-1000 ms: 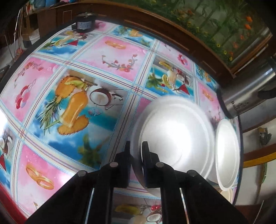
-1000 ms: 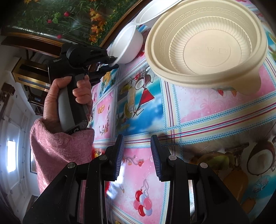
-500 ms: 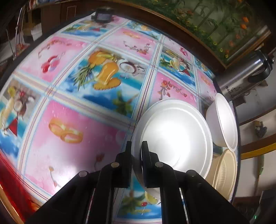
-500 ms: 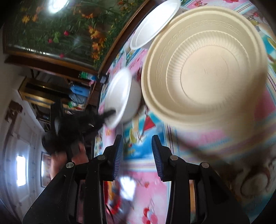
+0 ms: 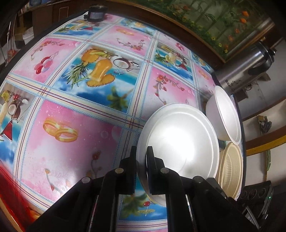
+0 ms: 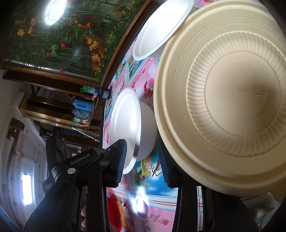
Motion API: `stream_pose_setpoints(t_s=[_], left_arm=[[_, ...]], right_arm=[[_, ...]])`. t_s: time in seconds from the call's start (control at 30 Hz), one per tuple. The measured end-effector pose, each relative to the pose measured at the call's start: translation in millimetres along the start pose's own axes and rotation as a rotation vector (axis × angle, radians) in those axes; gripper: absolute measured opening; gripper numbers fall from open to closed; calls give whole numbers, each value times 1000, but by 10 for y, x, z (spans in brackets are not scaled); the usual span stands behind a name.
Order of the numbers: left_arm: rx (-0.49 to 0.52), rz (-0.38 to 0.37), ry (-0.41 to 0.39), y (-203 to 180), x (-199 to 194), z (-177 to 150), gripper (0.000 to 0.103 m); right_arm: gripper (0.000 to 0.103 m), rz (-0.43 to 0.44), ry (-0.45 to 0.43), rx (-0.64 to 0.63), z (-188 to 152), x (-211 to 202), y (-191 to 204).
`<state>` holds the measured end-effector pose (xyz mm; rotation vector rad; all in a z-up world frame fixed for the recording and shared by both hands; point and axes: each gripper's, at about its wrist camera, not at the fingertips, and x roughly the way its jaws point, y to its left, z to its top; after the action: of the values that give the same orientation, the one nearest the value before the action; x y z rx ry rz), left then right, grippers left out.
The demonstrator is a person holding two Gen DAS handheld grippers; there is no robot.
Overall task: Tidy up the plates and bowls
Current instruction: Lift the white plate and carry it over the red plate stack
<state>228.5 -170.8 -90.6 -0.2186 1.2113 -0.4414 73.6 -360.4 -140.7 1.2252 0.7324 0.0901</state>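
Note:
My left gripper [image 5: 141, 157] is shut on the rim of a white foam bowl [image 5: 178, 142] and holds it above the patterned tablecloth [image 5: 80, 125]. The same held bowl shows in the right wrist view [image 6: 132, 125], with the left gripper [image 6: 85, 157] at its rim. A second white foam bowl [image 5: 225, 114] [image 6: 159, 30] sits further back. A cream bowl with an embossed rim [image 6: 223, 96] [image 5: 232, 169] fills the right of the right wrist view. My right gripper [image 6: 143, 160] is open and empty, its right finger close to the cream bowl's rim.
A steel thermos [image 5: 244, 71] stands at the table's far right edge. A small dark device [image 5: 94, 15] sits at the far edge. A flower painting in a wooden frame [image 6: 59, 39] lines the wall behind the table.
My left gripper has carried the white bowl nearer to the cream bowl and the other white bowl. My right gripper has moved up close to the cream bowl.

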Motion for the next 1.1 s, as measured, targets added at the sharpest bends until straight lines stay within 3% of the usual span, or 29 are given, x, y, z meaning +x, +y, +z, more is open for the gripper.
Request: stream_pose_setpoints(t_s=[0.23,0.4,0.83,1.1], left_arm=[[42,45,-28,-57,-2,-42,10],[81,94,-62,-126,-10,-83,12],[104,124,-91,-169,-45,-143,12],[143,166,-136,-231,-95,-225,13]], right_arm=[[36,-51,-60,-29,35,-15,3],[30,-69,-55,-55,43,23,9],[18,-72,-59,-123,35,20,67],[16,-98,-55,-146,17,7,82]])
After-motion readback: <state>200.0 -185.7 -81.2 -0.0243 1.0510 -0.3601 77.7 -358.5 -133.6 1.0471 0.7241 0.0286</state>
